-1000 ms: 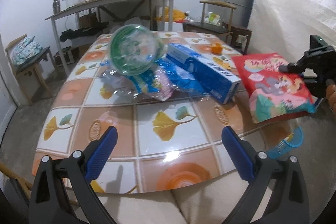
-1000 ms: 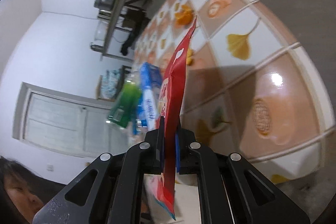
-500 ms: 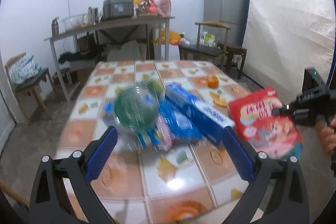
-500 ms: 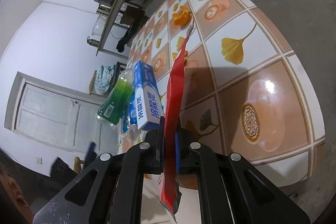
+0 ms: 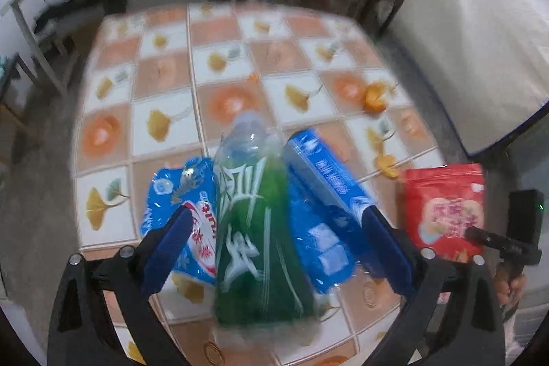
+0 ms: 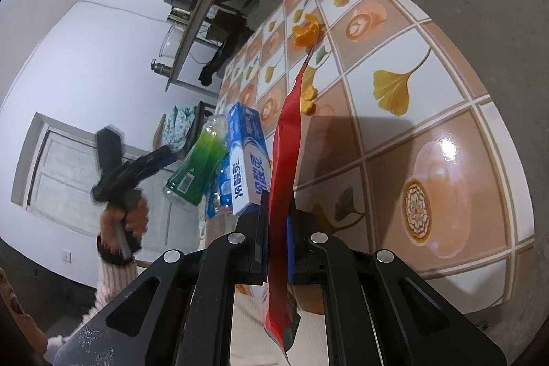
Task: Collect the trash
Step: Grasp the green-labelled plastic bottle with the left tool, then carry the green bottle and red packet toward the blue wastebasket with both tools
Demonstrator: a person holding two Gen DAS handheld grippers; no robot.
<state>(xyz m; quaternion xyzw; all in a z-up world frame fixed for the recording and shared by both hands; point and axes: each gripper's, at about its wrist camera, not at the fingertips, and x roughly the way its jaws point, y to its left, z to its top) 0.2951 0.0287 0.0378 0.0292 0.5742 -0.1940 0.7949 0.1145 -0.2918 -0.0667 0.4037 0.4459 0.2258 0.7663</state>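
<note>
Right tool (image 6: 274, 249) clamped on red snack bag (image 6: 286, 139), lifted off the near edge of the surface (image 6: 446, 112). Left tool (image 5: 274, 246) w/ jaws apart around green bottle (image 5: 254, 228), not gripped yet. Blue wrapper (image 5: 178, 194), blue box (image 5: 329, 184) left near the near edge; orange peels (image 5: 374, 98) farther, right edge.

Our left gripper (image 5: 274, 239) hangs with jaws spread wide, pointing toward twelve o'clock; our right gripper (image 6: 276, 228) is clamped tight, held level.

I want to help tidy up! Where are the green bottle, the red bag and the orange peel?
green bottle (image 5: 255, 228), left wrist view, its label.
red bag (image 6: 286, 139), right wrist view, its thin edge.
orange peel (image 6: 306, 31), right wrist view, its middle.
</note>
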